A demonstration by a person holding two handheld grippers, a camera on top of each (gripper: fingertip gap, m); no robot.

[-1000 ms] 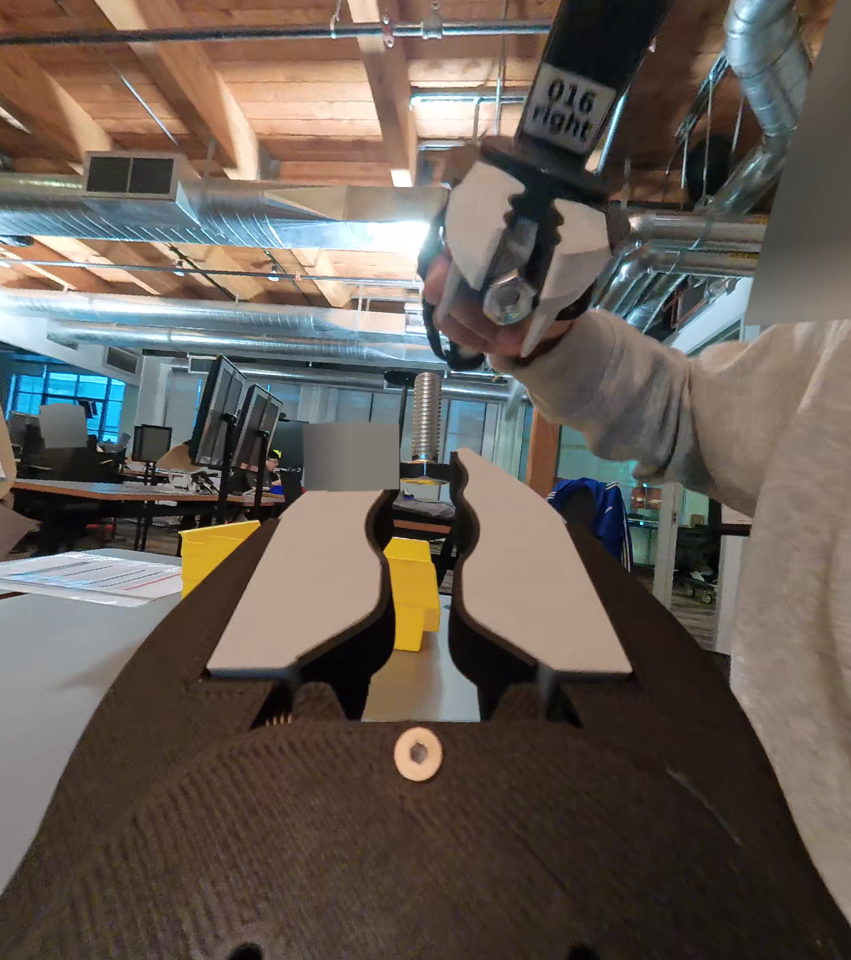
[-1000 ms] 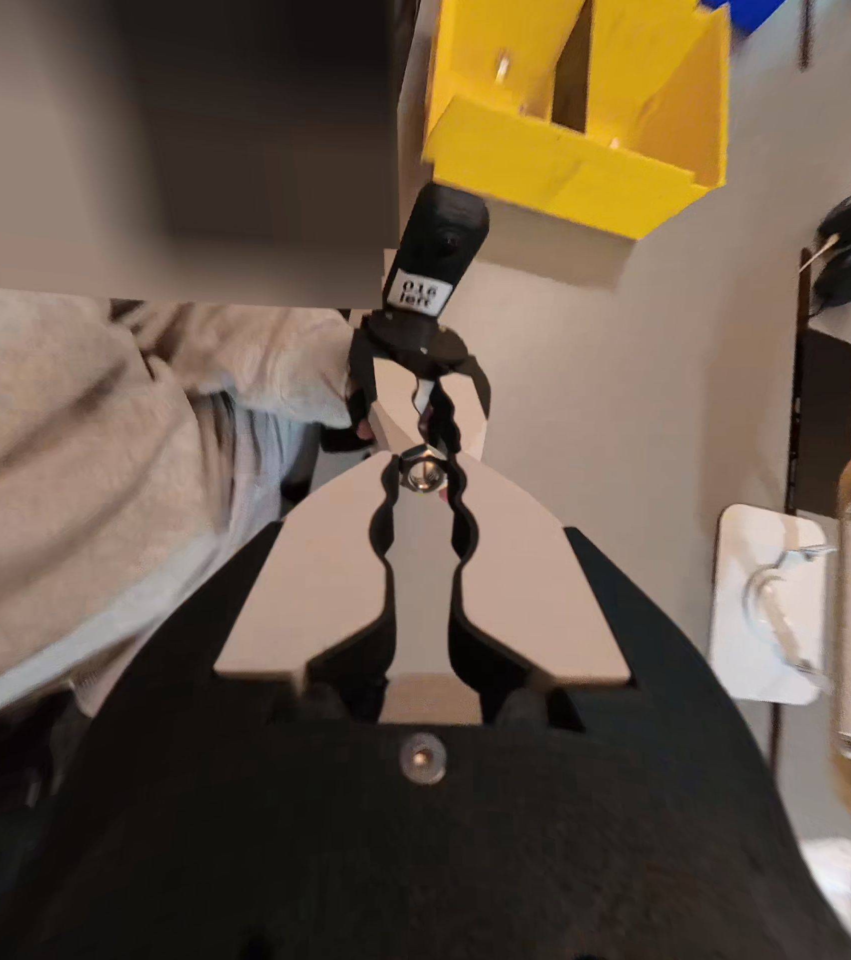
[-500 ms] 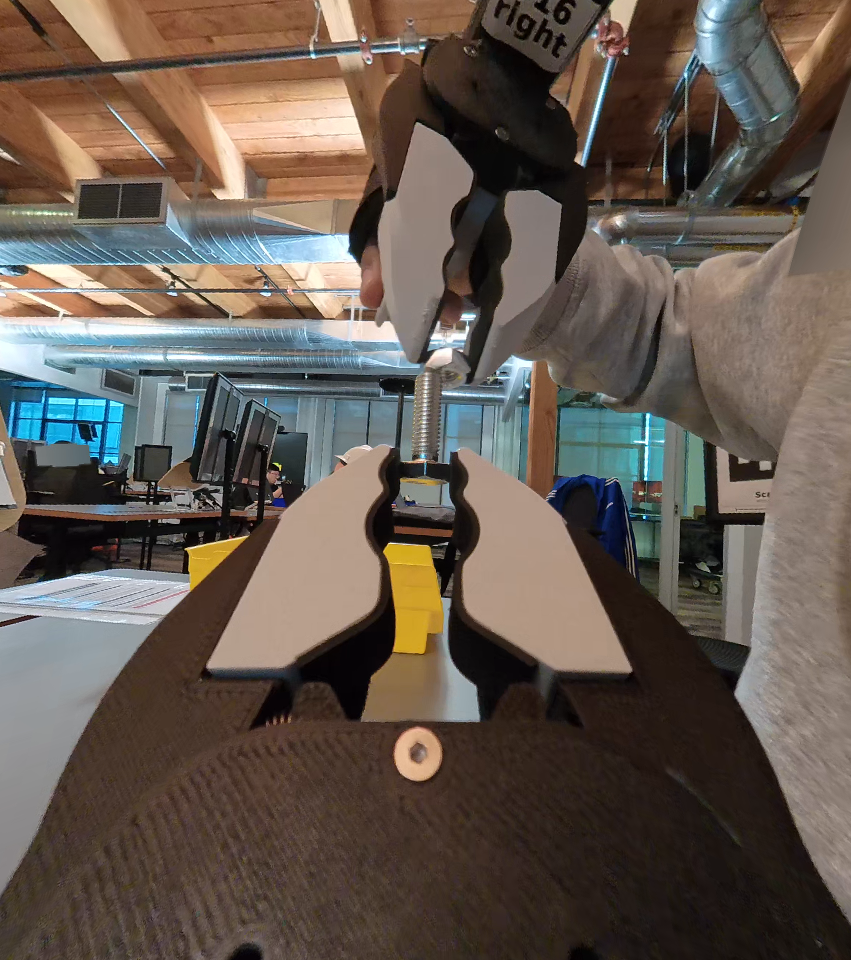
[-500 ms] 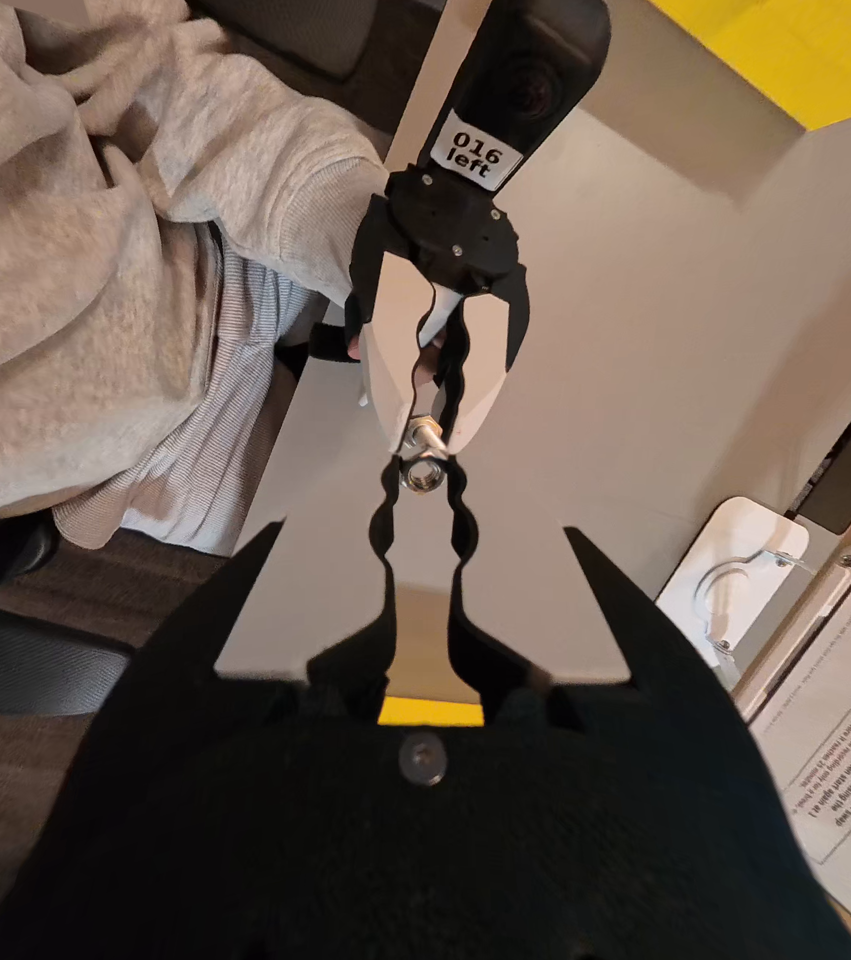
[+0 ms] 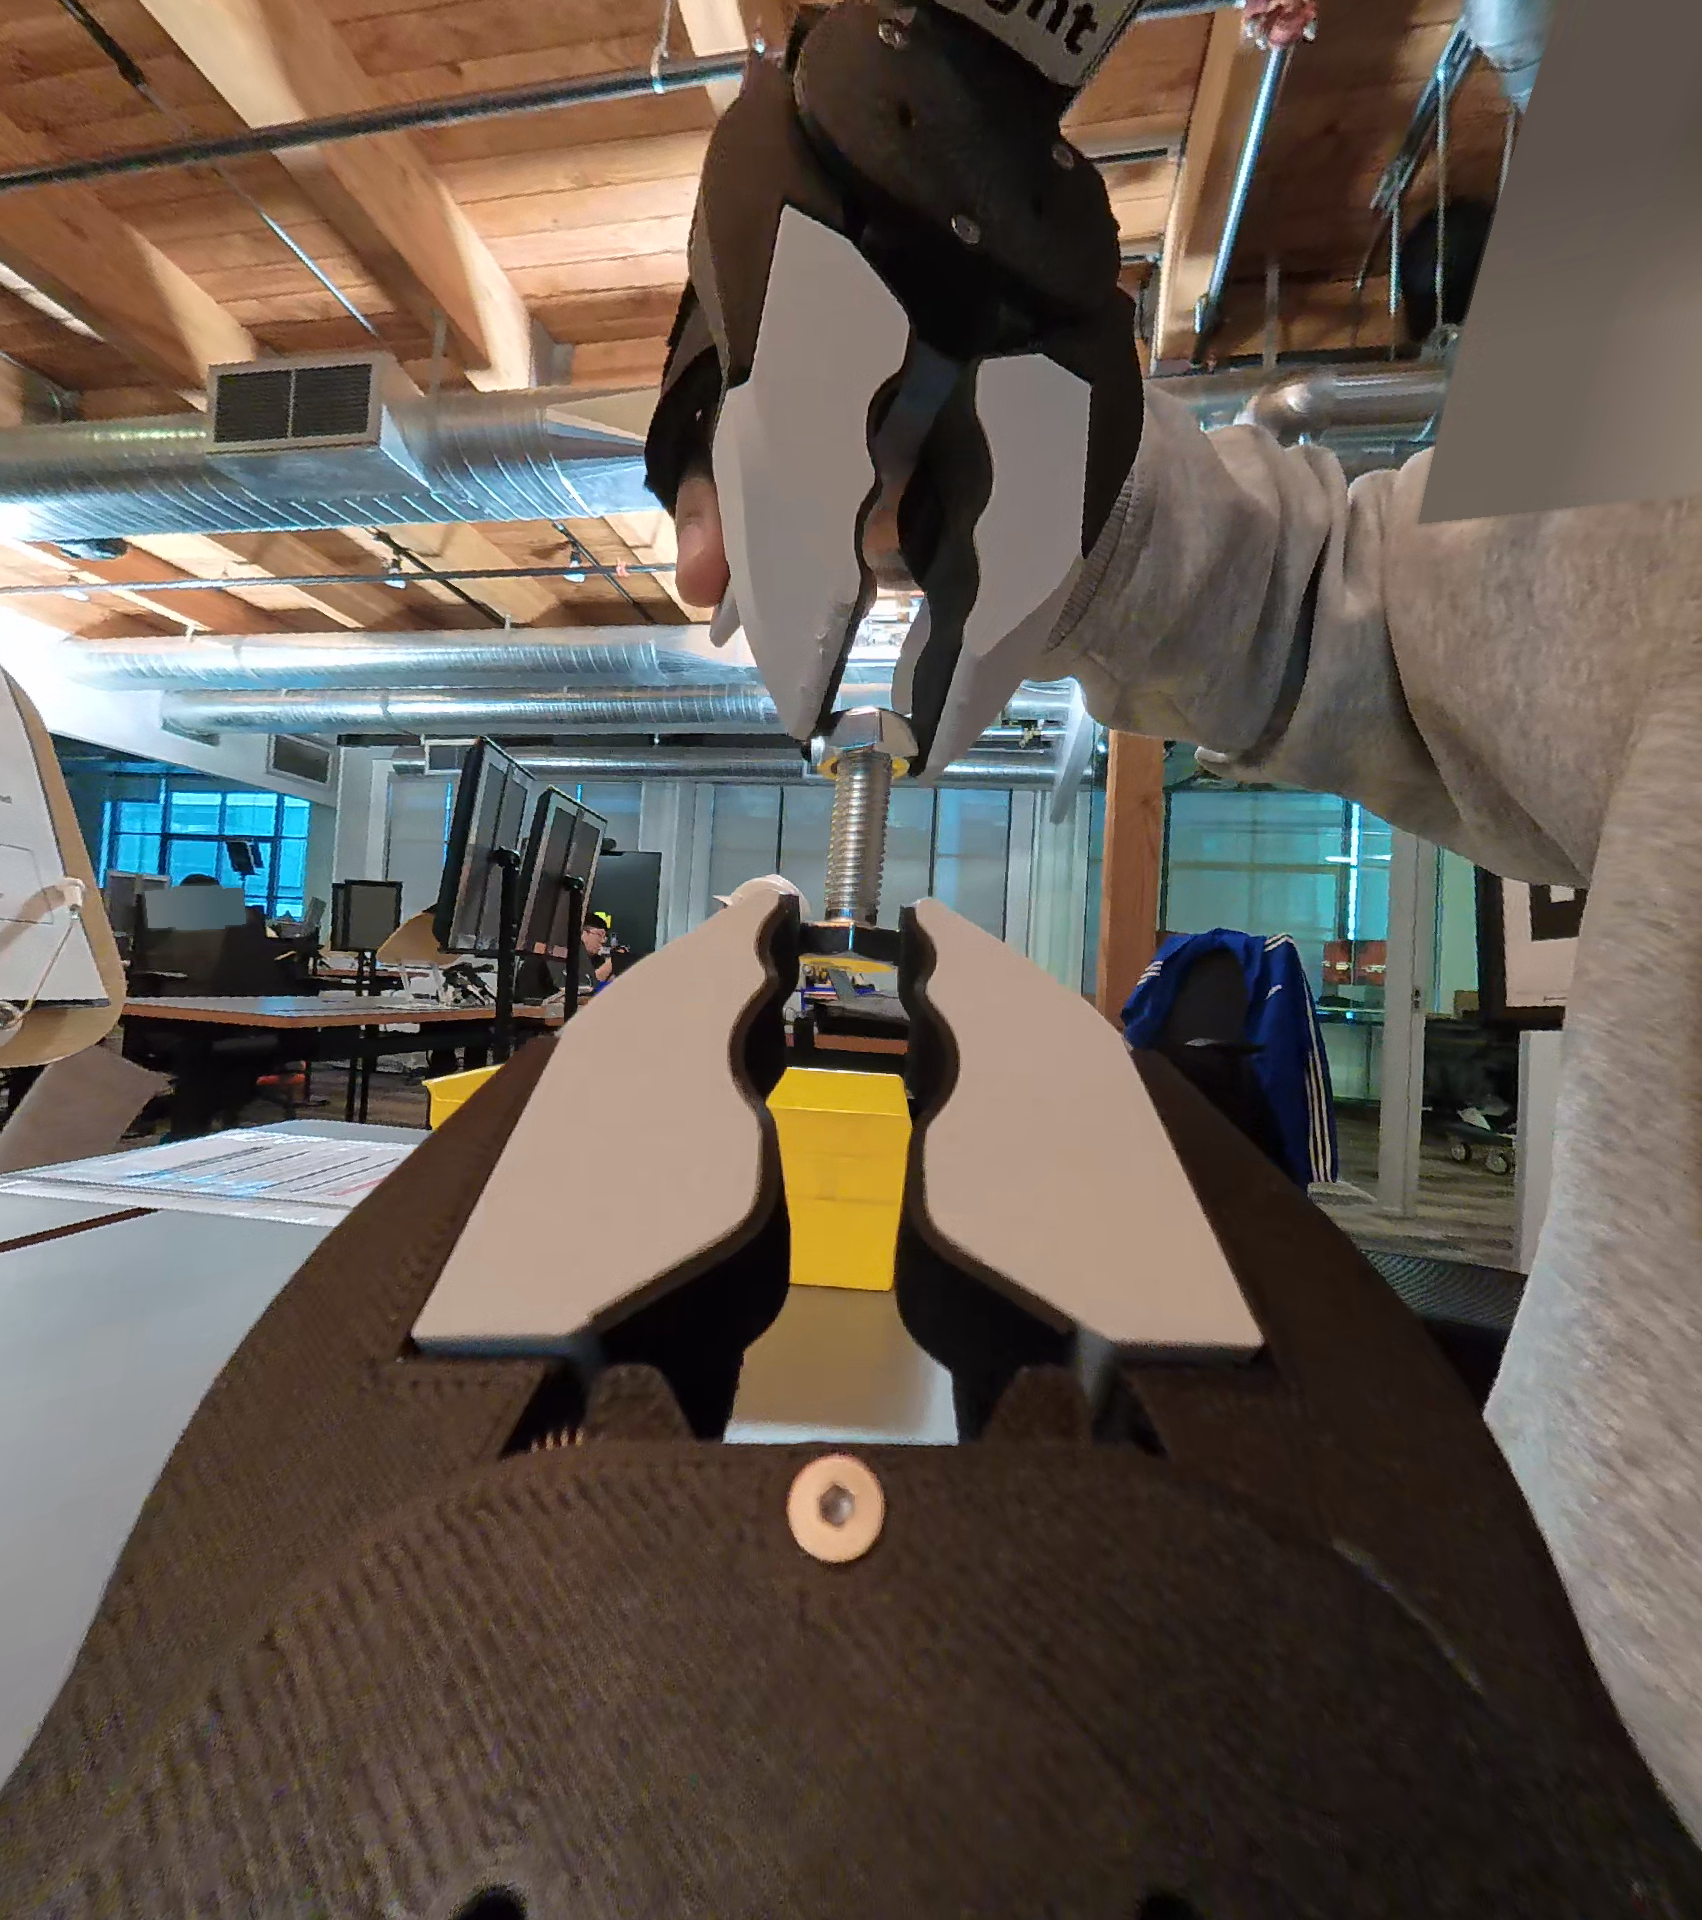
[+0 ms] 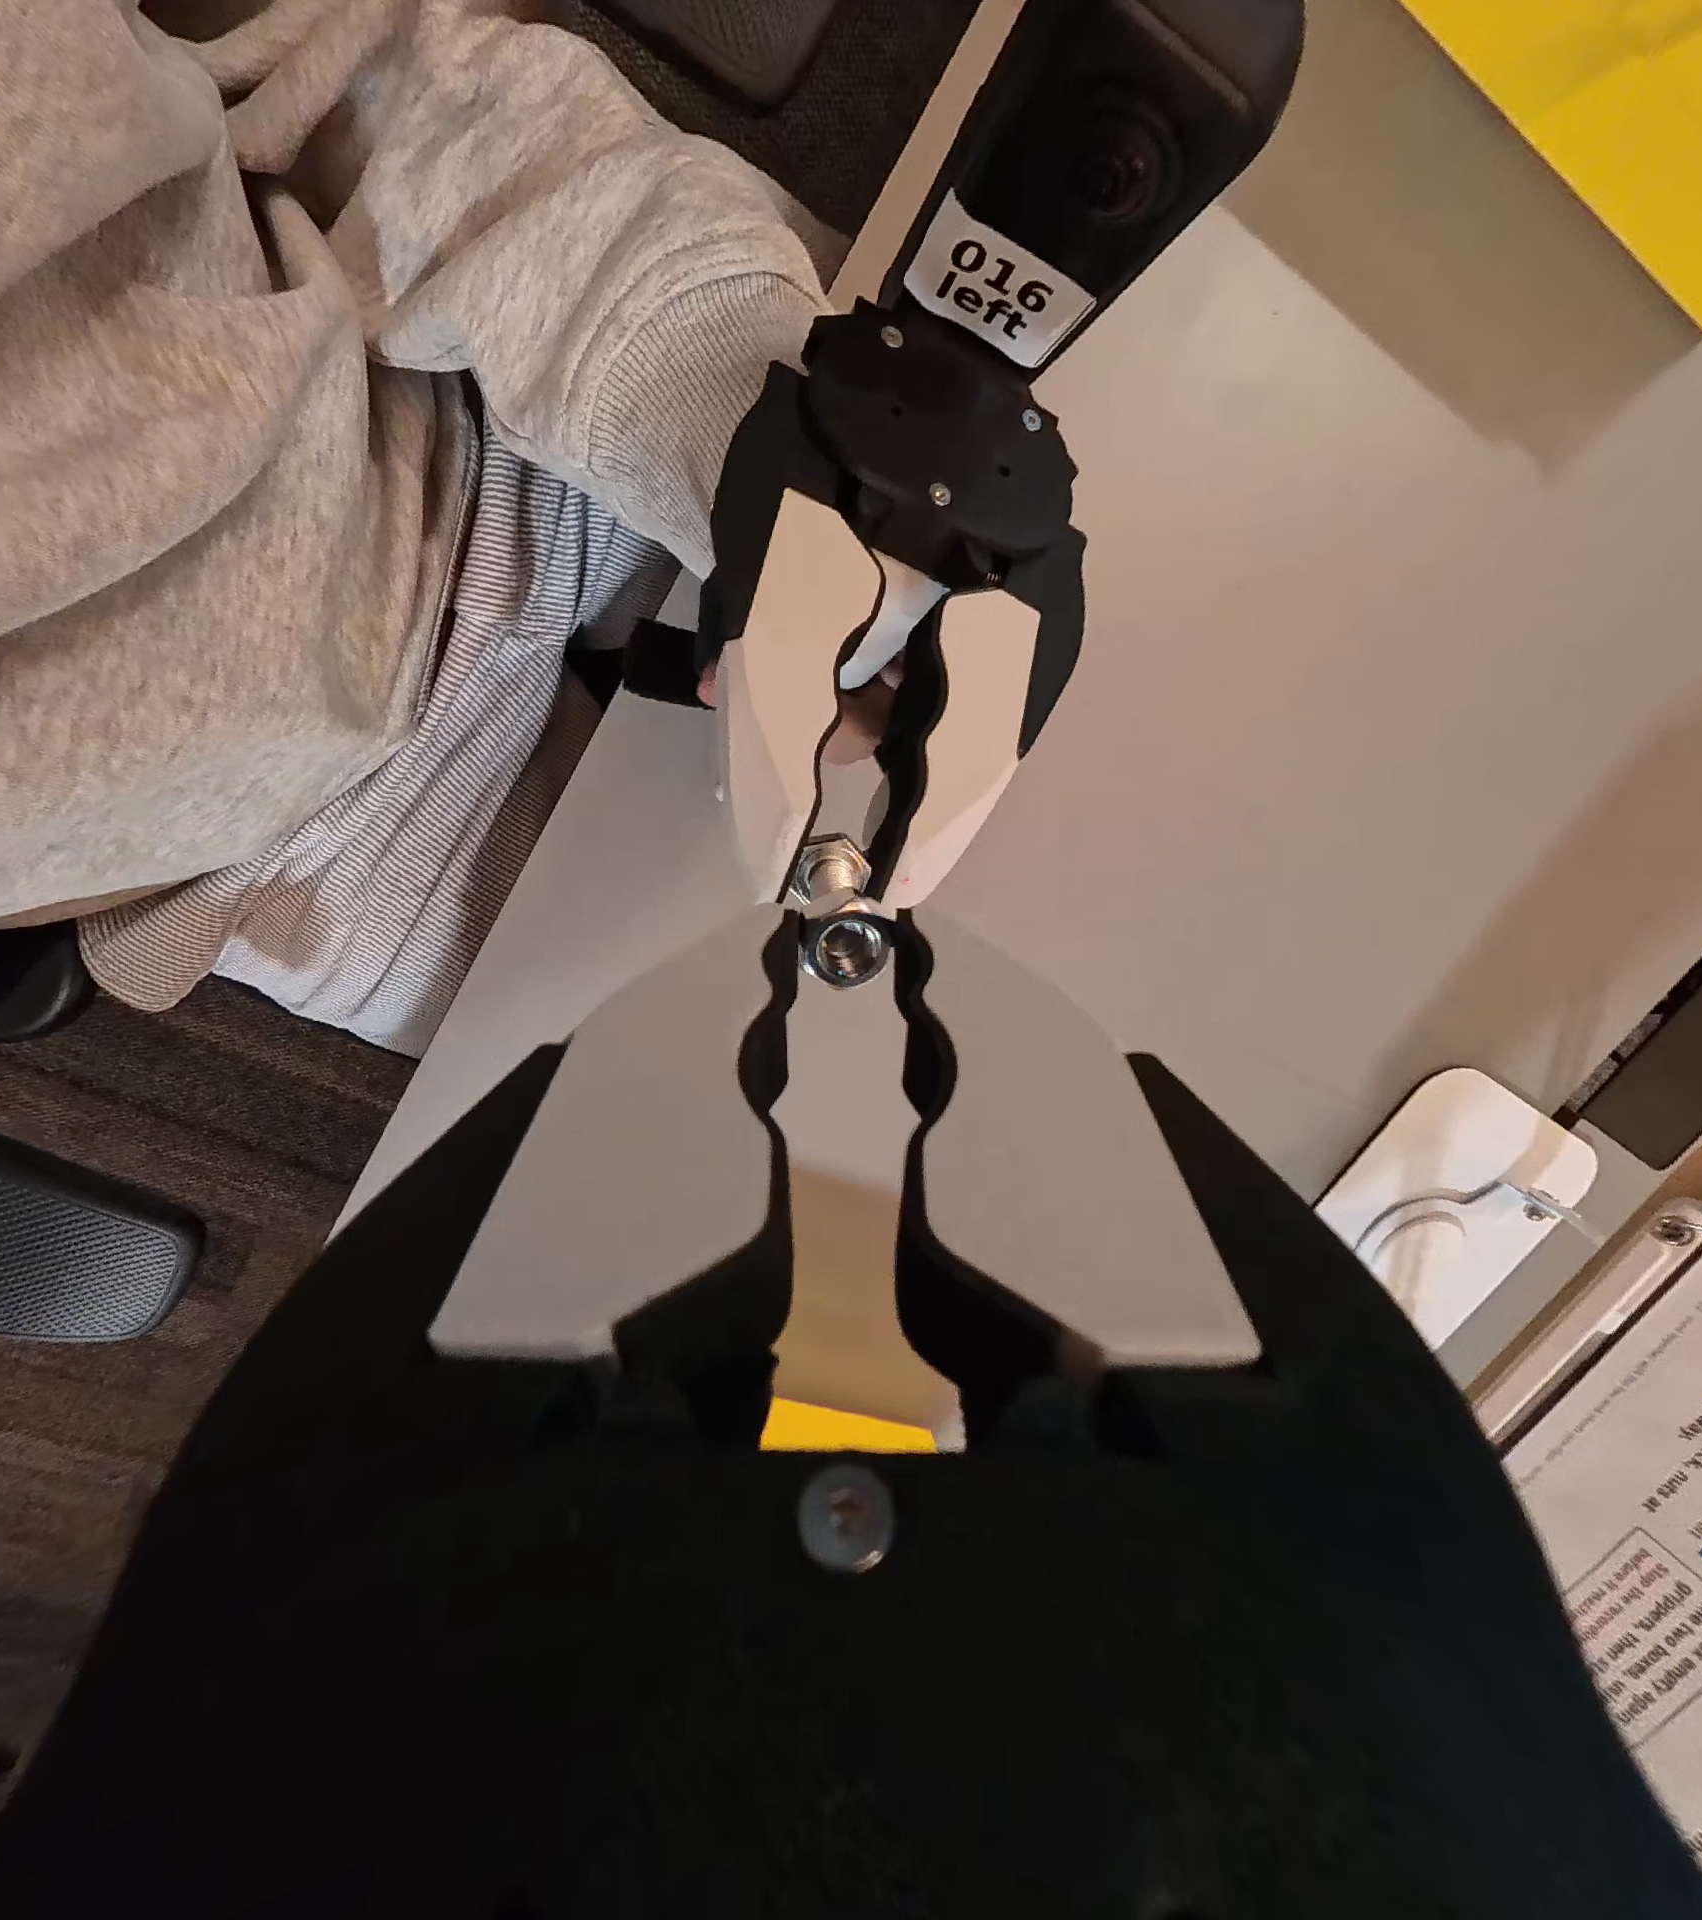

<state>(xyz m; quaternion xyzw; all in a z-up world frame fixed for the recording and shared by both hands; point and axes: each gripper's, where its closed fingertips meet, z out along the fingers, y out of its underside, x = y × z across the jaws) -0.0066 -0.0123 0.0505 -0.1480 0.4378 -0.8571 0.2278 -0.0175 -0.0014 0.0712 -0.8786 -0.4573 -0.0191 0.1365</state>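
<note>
Your left gripper (image 5: 852,925) is closed on the head end of a threaded silver steel bolt (image 5: 855,840), holding it upright so its tip is exposed. Your right gripper (image 6: 842,940), pointing down from above, pinches a silver hex nut (image 6: 842,951) at that tip, bore roughly in line with the shank. A yellow plastic bin (image 5: 836,1184) sits on the grey table (image 5: 47,1382) beyond.

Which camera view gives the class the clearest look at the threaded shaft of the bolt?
The left wrist view: the bolt stands upright in side view between both gripper tips, its threads showing. The right wrist view looks almost along its axis, so only the nut and a foreshortened bit of bolt appear.
</note>
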